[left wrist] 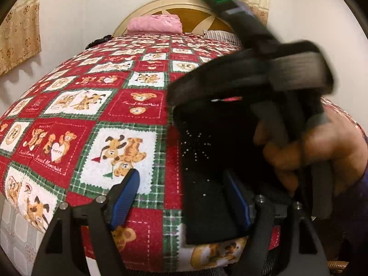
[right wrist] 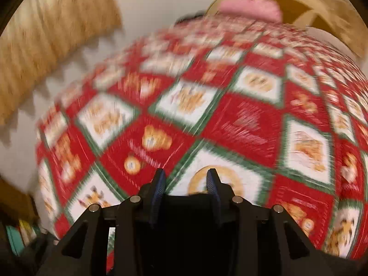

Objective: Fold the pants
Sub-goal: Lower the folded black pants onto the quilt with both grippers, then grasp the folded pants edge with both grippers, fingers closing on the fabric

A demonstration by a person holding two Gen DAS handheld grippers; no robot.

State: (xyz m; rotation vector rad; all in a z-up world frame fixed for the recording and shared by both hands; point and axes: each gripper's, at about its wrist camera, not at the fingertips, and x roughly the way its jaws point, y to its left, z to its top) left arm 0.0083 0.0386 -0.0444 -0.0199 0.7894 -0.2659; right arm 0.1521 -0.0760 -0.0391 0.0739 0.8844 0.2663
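Note:
Black pants (left wrist: pixel 207 161) lie on a red, white and green teddy-bear bedspread (left wrist: pixel 92 105). My left gripper (left wrist: pixel 181 197) is open wide just above them. Its right finger (left wrist: pixel 237 200) is over the black cloth and its left finger (left wrist: pixel 127 195) over the bedspread. A hand (left wrist: pixel 317 151) holds the blurred right gripper tool above the pants' far part. In the right wrist view my right gripper (right wrist: pixel 185 182) has its fingertips apart, with bedspread (right wrist: pixel 241 124) showing between them. Black cloth (right wrist: pixel 186 218) fills the gap lower down; whether the pads press it is unclear.
A pink folded cloth (left wrist: pixel 153 24) rests against the wooden headboard (left wrist: pixel 184 7) at the bed's far end. Patterned curtains (left wrist: pixel 18 34) hang on the white wall to the left. The bed's near-left edge drops to a pale tiled floor (left wrist: pixel 16 230).

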